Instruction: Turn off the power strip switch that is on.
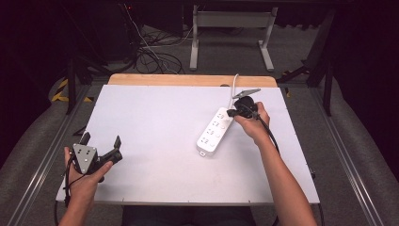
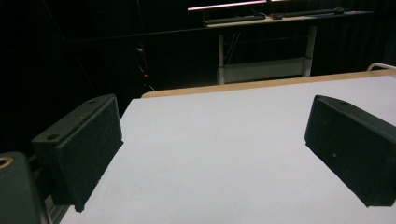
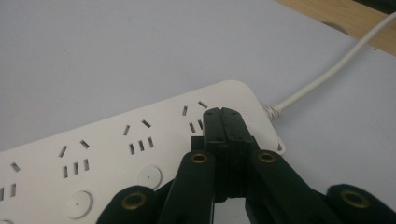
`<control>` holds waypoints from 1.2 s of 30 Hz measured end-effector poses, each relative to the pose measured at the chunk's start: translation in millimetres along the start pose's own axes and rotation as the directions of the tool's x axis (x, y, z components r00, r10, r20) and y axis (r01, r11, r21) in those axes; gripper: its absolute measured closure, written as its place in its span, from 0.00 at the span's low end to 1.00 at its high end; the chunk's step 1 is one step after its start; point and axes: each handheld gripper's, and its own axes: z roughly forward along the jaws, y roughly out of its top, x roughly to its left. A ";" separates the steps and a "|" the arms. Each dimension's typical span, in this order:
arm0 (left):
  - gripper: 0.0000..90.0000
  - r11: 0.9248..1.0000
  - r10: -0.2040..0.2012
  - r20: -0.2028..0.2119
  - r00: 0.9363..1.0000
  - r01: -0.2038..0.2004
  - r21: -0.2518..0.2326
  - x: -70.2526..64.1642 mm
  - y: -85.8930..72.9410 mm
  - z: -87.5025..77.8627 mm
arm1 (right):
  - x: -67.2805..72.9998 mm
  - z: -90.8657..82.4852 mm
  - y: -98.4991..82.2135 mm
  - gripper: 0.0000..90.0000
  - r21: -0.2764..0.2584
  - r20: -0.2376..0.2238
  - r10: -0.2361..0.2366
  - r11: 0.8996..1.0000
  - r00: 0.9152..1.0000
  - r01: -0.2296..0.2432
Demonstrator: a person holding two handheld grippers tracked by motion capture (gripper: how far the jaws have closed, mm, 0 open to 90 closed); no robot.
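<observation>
Strip (image 1: 214, 132) is met by right gripper (image 3: 226, 122), jaws together, at the end switch; pressing down is called for. Left gripper (image 1: 100, 141) is held idle, jaws apart.

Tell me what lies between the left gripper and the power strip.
Nothing: in the high view, only bare white tabletop separates the left gripper from the power strip.

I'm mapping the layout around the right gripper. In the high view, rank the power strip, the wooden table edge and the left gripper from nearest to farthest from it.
1. Power strip: right beneath the shut right gripper, at its cord end.
2. Wooden table edge: along the far side, behind it.
3. Left gripper: open, across the table at the near left corner.
</observation>
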 end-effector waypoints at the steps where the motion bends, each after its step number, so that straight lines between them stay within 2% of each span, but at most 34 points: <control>1: 0.05 1.000 0.000 -0.002 1.000 0.000 -0.002 0.1 0.2 -0.1 | -0.3 0.1 -0.2 1.00 0.003 0.002 0.002 1.000 1.000 -0.002; 13: 0.06 1.000 0.002 -0.004 1.000 -0.002 -0.003 0.8 0.4 0.2 | -0.6 4.3 -2.2 1.00 0.020 -0.002 0.005 1.000 1.000 -0.005; 18: 0.06 1.000 0.003 -0.002 1.000 -0.003 -0.001 0.6 0.4 -0.1 | -2.4 7.9 -5.2 1.00 0.037 0.013 -0.001 0.999 1.000 0.001; 24: 0.06 1.000 0.003 -0.002 1.000 -0.003 0.001 0.5 0.1 -0.1 | -1.8 10.8 -5.9 1.00 0.026 0.005 0.011 1.000 1.000 -0.011; 28: 0.06 1.000 -0.002 -0.006 1.000 0.002 0.004 1.0 -0.4 -0.7 | 1.8 15.0 -6.5 1.00 0.040 0.011 -0.009 0.999 1.000 0.009; 30: 0.06 1.000 -0.003 -0.009 1.000 0.004 0.004 2.0 -1.0 -0.5 | 1.6 15.4 -6.9 1.00 0.041 0.008 0.001 0.999 1.000 -0.001; 32: 0.06 1.000 -0.003 -0.012 1.000 0.003 0.009 3.3 -1.5 -0.2 | 1.0 15.7 -8.8 1.00 0.051 0.025 0.005 0.999 1.000 -0.006; 34: 0.06 1.000 -0.006 -0.017 1.000 0.006 0.008 4.1 -1.3 0.0 | -0.6 15.1 -11.3 1.00 0.038 0.012 0.034 0.999 0.999 -0.034; 36: 0.06 1.000 -0.003 -0.018 1.000 0.003 0.005 4.1 -0.9 -0.2 | -1.2 14.8 -12.1 1.00 0.034 0.009 0.030 0.999 1.000 -0.030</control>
